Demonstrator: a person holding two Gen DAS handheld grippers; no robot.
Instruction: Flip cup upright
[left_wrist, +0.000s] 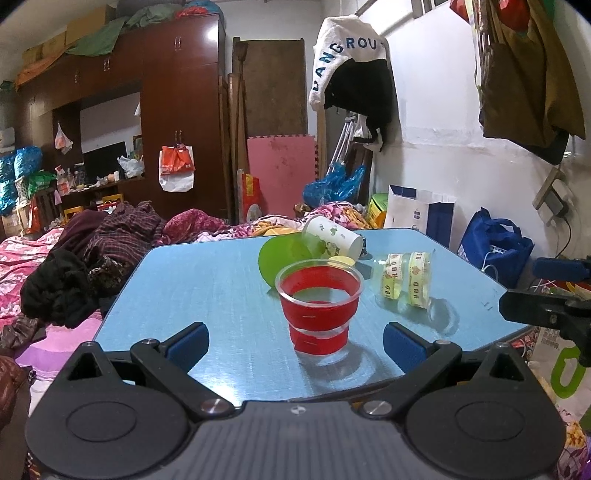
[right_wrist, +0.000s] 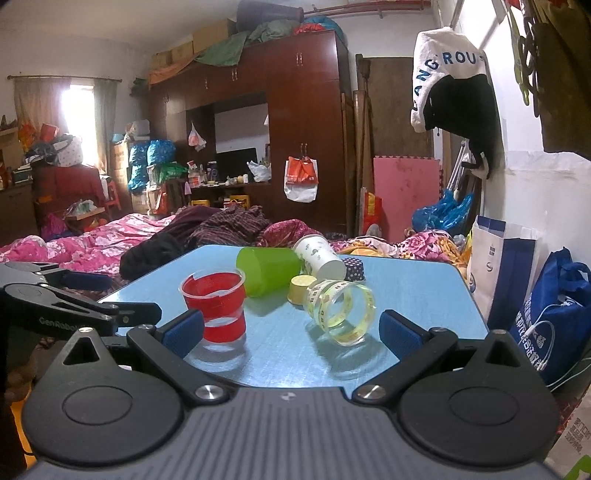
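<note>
1. Upright already, the red-tinted clear plastic cup (left_wrist: 320, 306) stands on the blue laminate table (left_wrist: 207, 280) — between the spread, empty left gripper (left_wrist: 295, 341) fingers.
2. Right gripper (right_wrist: 291, 332) — also spread, empty; a clear yellow-banded cup (right_wrist: 341, 312) lies sideways ahead.
</note>
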